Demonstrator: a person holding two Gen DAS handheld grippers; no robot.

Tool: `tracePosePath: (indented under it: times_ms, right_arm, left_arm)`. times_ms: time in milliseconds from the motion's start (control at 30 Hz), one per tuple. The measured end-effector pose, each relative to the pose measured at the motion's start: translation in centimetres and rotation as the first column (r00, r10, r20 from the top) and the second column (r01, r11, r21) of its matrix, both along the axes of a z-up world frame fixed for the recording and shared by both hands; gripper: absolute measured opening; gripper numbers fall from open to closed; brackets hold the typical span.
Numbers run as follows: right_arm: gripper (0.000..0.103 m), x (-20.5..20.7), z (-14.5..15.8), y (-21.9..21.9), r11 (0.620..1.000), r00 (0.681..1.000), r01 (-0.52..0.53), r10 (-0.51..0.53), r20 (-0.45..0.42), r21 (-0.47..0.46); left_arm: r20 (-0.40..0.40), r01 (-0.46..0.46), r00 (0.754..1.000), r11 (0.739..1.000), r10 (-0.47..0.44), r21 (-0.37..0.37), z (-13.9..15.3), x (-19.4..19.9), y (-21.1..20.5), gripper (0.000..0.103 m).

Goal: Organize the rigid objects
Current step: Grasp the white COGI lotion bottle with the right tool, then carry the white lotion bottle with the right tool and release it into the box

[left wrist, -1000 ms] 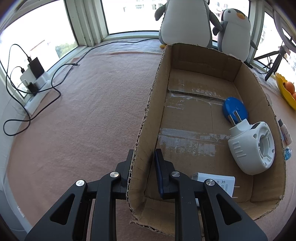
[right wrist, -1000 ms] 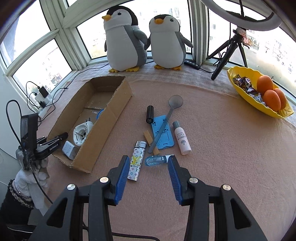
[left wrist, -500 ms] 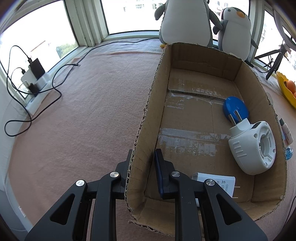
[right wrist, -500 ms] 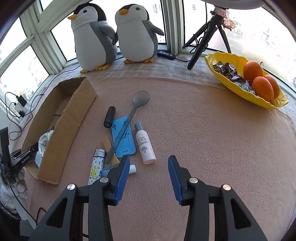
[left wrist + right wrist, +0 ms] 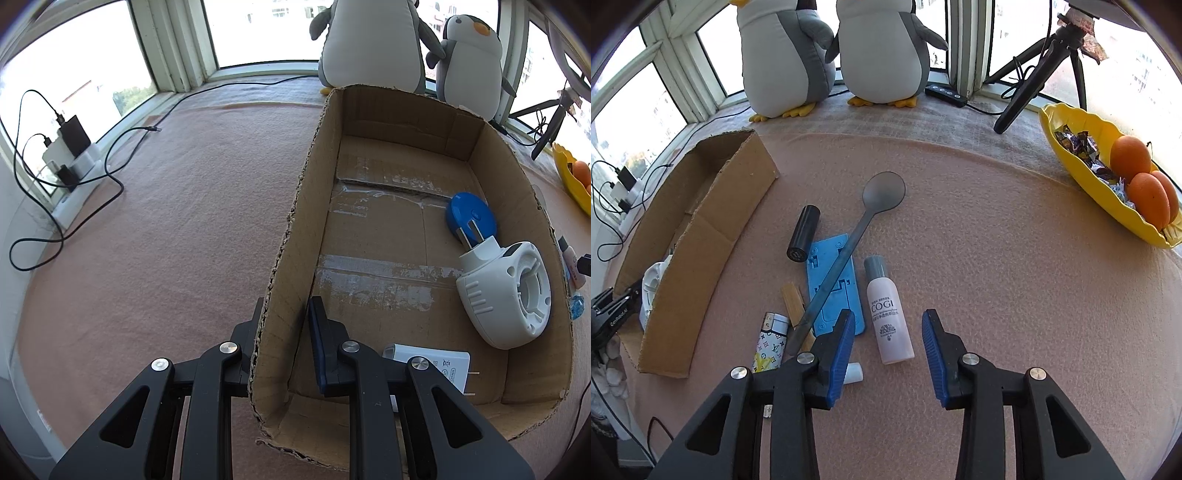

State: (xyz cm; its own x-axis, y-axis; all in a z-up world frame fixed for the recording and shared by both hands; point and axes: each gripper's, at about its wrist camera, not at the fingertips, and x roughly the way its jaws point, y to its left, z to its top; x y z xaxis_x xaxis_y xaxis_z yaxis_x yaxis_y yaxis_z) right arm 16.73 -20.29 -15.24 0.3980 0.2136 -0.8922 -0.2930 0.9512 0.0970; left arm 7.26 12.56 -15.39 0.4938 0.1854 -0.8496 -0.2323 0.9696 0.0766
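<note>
My left gripper [image 5: 286, 325] is shut on the left wall of the cardboard box [image 5: 295, 236], one finger outside, one inside. In the box lie a blue disc [image 5: 470, 218], a white round device [image 5: 506, 291] and a white plug adapter [image 5: 432, 363]. My right gripper [image 5: 888, 347] is open and empty just above the white COGI bottle [image 5: 888, 314]. On the mat beside it lie a grey spoon [image 5: 860, 236] across a blue plate [image 5: 834, 284], a black cylinder [image 5: 803, 233], a patterned lighter [image 5: 770, 343] and a wooden stick [image 5: 793, 301]. The box [image 5: 701, 236] stands to their left.
Two plush penguins [image 5: 827, 55] stand at the window behind the box. A yellow bowl [image 5: 1071, 155] with oranges and sweets sits at the right. A black tripod [image 5: 1034, 77] stands at the back right. A power strip with cables [image 5: 70, 158] lies at the left edge.
My right gripper has moved forward and right, closer to the mat, from above the lighter to above the COGI bottle. The left gripper and box have not moved.
</note>
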Motion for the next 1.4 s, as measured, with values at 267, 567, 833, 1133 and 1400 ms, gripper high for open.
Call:
tracePosePath:
  times_ms: [267,567,833,1133,1400]
  right_arm:
    - [0.021,1.1,-1.4,0.5,1.0,1.0,-0.014,0.013,-0.028,-0.027]
    - [0.018,1.3,-1.8,0.4,1.0,0.999,-0.004,0.004,-0.034,-0.023]
    - [0.018,0.8,-0.9,-0.4,0.999,0.999,0.034,-0.034,-0.016,0.004]
    - [0.018,-0.5,3.4,1.1,0.999,0.998,0.005,-0.008,0.062,0.053]
    - [0.018,-1.5,6.8,5.7,0.99,0.99,-0.094,0.082,0.114,0.107]
  left_arm:
    - [0.0,-0.001,1.0,1.0,0.001,-0.001,0.0,0.0,0.0,0.018]
    - [0.001,-0.002,1.0,1.0,0.002,-0.002,0.0,0.0,0.0,0.018]
    - [0.003,-0.003,1.0,1.0,0.003,-0.005,-0.1,0.0,0.1,0.018]
    - [0.006,-0.004,1.0,1.0,0.004,-0.011,-0.1,0.0,0.2,0.018]
    - [0.011,-0.006,1.0,1.0,0.006,-0.02,-0.1,0.1,0.2,0.018]
